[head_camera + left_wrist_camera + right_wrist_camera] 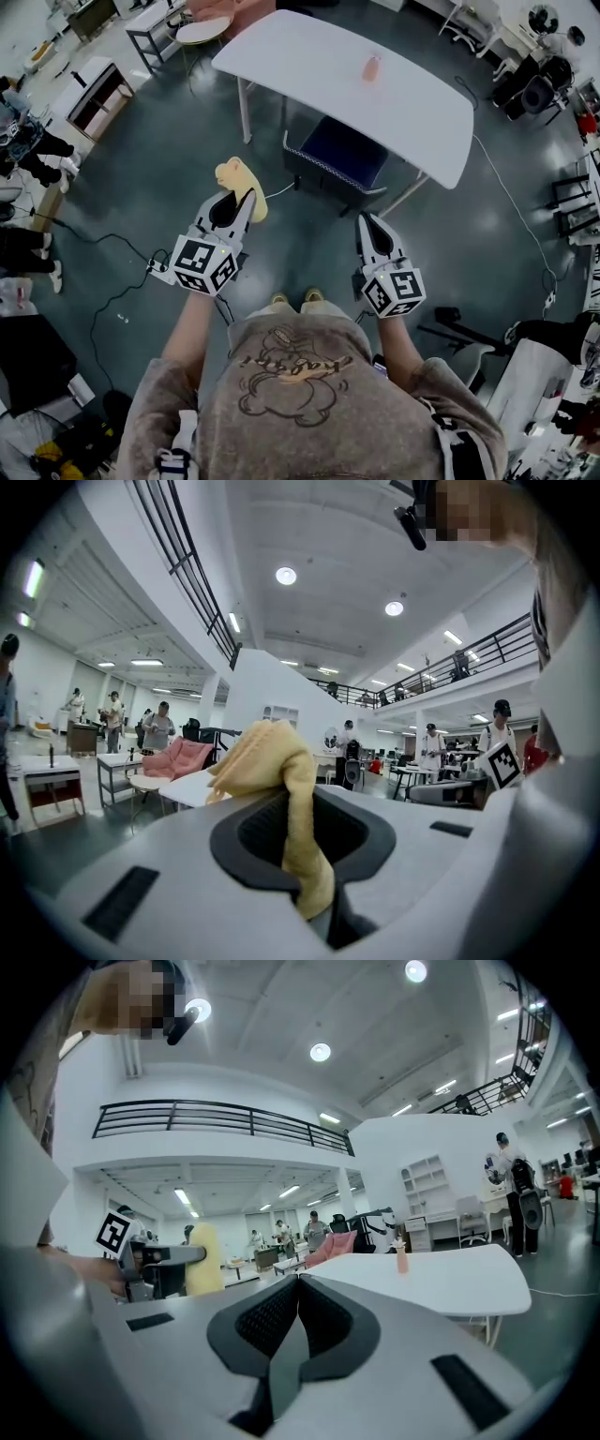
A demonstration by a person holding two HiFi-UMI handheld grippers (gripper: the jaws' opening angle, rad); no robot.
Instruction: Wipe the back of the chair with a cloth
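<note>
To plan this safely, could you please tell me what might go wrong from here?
The cloth is pinched in the left claw by one narrow fold, with its bulk loose, so rubbing might pull it free. The chair sits tucked under the table, so wiping its back could knock the table and tip the bottle. A cable lies on the floor towards the chair and may be a trip hazard.

cloth (pixel 236 174) soft napped yellow fabric, left gripper (pixel 244 197) and right gripper (pixel 365 219) matt grey plastic shells, black ribbed rubbery pads (pixel 270 1319), table (pixel 309 56) smooth white top, chair (pixel 345 150) dark blue cloth-like seat, floor (pixel 169 178) dark, smooth, faint sheen
</note>
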